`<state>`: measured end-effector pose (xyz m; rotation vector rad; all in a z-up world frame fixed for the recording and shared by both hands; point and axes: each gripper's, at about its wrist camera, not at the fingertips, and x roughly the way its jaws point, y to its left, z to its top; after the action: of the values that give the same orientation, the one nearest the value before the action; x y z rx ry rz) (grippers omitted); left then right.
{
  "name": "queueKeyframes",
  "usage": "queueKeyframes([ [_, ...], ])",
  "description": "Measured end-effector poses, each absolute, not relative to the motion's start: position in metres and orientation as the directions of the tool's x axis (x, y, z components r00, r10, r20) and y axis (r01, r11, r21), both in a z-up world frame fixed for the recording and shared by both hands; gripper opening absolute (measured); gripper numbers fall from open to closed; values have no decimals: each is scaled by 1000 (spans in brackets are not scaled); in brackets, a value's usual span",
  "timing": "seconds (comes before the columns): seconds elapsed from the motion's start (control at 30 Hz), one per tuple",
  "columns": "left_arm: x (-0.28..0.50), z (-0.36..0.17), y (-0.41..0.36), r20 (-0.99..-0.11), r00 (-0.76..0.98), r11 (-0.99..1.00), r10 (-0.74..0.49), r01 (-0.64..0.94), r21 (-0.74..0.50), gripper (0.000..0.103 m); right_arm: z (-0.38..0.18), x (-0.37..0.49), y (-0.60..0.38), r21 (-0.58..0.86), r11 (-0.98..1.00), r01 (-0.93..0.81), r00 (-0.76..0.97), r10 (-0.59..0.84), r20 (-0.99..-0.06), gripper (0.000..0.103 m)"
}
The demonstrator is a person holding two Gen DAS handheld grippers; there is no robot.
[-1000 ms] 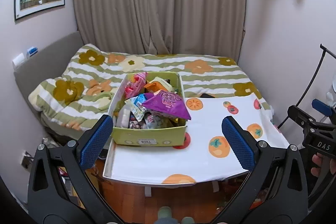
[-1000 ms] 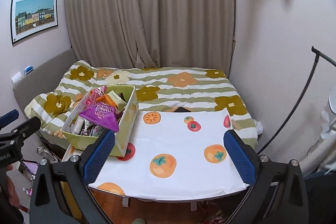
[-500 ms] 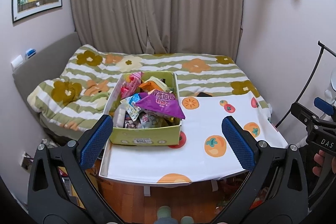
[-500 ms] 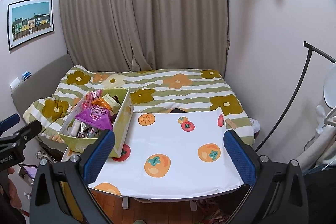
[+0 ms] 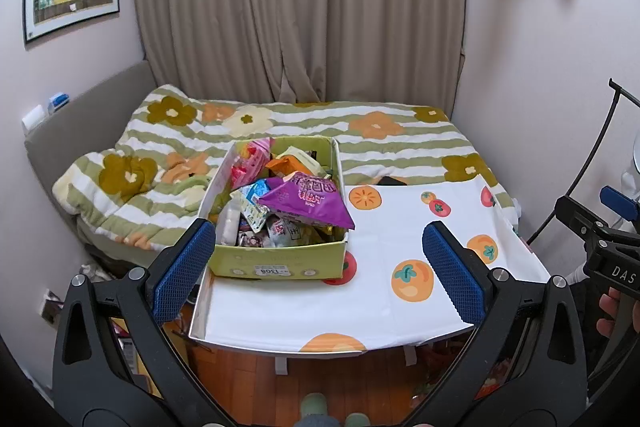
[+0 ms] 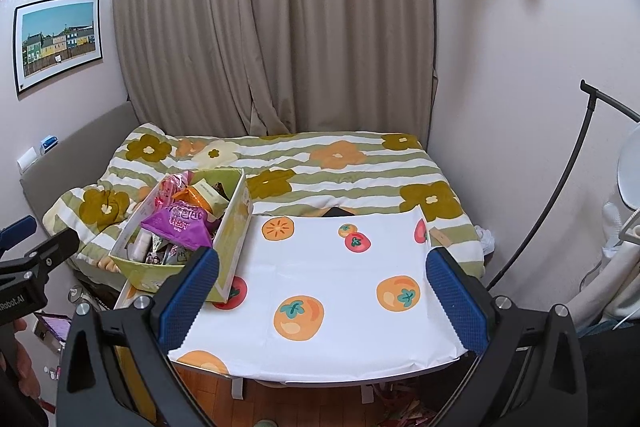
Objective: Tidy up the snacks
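Left of the box there's no spare tabletop: the box sits right at the table's left edge, with the bed running past on that side. The box is green, open-topped and heaped with snacks; a purple bag lies on top, pink packets toward the back, an orange one beside them. The box's front wall stands a little back from the table's near edge, so a white strip of cloth shows in front of it.

Right of the box, the cloth with its orange-fruit print lies bare all the way to the far right edge, where it droops over the side. That's the big open stretch. Behind the box, a dark flat thing peeks out at the table's back edge, against the bed.

The left gripper hangs in the air well short of the box, jaws spread wide, nothing between the blue pads. The right gripper hangs over the near edge to the right of the box, jaws equally wide and empty. A black lamp stand curves up at the far right, well clear of the table.

Compared with a second ago, both cameras have pulled back and risen a touch: the box looks smaller and farther off, more floor shows under the table. The box and snacks haven't moved.
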<state>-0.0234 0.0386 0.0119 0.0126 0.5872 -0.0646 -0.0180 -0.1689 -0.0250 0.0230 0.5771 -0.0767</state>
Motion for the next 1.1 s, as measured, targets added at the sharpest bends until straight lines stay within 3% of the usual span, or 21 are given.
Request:
queueKeyframes([
  [1.1, -10, 5, 52, -558, 828, 999, -51, 49, -19, 103, -26, -6, -166, -10, 997, 74, 831, -67, -553, 103],
])
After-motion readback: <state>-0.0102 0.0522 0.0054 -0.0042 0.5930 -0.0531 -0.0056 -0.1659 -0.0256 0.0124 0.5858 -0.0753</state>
